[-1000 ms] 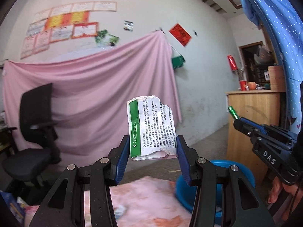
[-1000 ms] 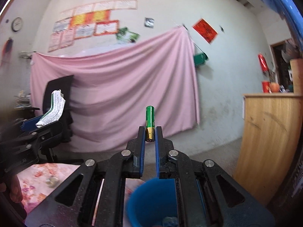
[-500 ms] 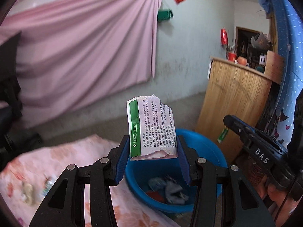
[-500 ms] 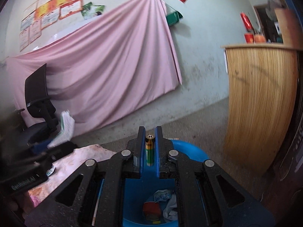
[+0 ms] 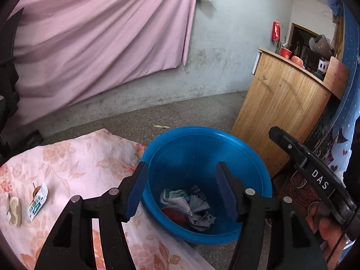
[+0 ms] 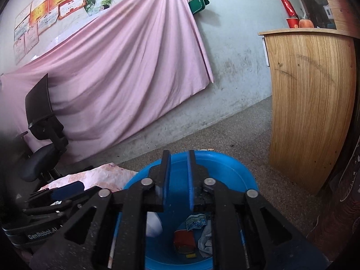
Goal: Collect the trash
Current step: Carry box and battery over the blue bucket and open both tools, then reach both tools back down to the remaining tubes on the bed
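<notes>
A blue plastic basin stands on the floor under both grippers and holds crumpled wrappers and cloth scraps. My left gripper hangs over it, open, with nothing between its blue pads. In the right wrist view, my right gripper is also above the basin, open by a narrow gap and empty. Below it lie a red piece, a printed wrapper and a white paper. The battery is not visible. A small packet and a beige scrap lie on the floral cloth.
A wooden counter stands close to the right of the basin. A pink sheet hangs on the back wall. A black office chair sits at the left. Grey floor lies behind the basin.
Both grippers tilted down over the basin and opened. The green and white paper left the left gripper and the battery left the right one.
</notes>
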The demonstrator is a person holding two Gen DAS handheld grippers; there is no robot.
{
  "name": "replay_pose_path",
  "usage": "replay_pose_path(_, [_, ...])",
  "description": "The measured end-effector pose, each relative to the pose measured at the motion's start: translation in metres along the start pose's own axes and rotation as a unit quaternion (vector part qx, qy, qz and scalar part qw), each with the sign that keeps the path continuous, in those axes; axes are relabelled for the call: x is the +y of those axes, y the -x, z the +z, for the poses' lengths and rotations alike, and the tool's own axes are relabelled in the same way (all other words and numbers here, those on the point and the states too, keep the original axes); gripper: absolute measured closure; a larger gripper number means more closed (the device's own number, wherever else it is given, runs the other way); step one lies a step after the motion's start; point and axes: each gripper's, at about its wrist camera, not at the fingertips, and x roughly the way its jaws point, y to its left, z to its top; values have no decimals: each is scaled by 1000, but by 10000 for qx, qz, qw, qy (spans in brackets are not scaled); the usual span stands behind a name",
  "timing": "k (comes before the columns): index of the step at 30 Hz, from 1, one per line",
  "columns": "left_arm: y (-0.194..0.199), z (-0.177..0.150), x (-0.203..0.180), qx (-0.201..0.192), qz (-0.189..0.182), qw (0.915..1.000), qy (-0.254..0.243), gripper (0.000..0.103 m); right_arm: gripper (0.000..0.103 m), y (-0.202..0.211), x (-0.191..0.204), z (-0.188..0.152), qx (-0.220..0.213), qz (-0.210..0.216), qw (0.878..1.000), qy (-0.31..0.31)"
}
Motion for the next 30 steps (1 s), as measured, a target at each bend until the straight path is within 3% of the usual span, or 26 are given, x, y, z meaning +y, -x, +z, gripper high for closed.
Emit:
replay_pose_path(3, [8, -1, 9, -68, 66, 9999, 107, 47, 49, 1, 2, 1, -30, 20, 10000, 13])
replay_pose_path(6, [25, -7, 24, -199, 130, 9995, 198, 47, 45, 4, 8, 2, -87, 34, 9999, 84])
replay_pose_path(8, [36, -8, 32, -317, 222, 9989, 266, 42, 40, 6, 14, 4, -131, 65, 9998, 112])
replay_pose_path(13, [70, -12, 60, -753, 589, 9937, 587, 22, 11, 17, 32, 9, -413, 251, 9987, 130])
replay_pose_path(15, [86, -14, 71, -967, 744, 9901, 694, 22, 1, 23, 42, 12, -575, 361, 9976, 140])
replay_pose_path(19, [115, -22, 99, -1231, 1013, 9828, 931, 6, 0, 36, 64, 13, -981, 720, 9924, 181])
replay_pose_path(24, [157, -36, 131, -1731, 1347, 9692, 1119, 5, 0, 42, 98, 13, -1187, 1141, 9858, 319])
replay_pose_path(30, [208, -53, 154, -2341, 1903, 9472, 1084, 2, 0, 54, 143, 9, -1503, 1524, 9751, 581])
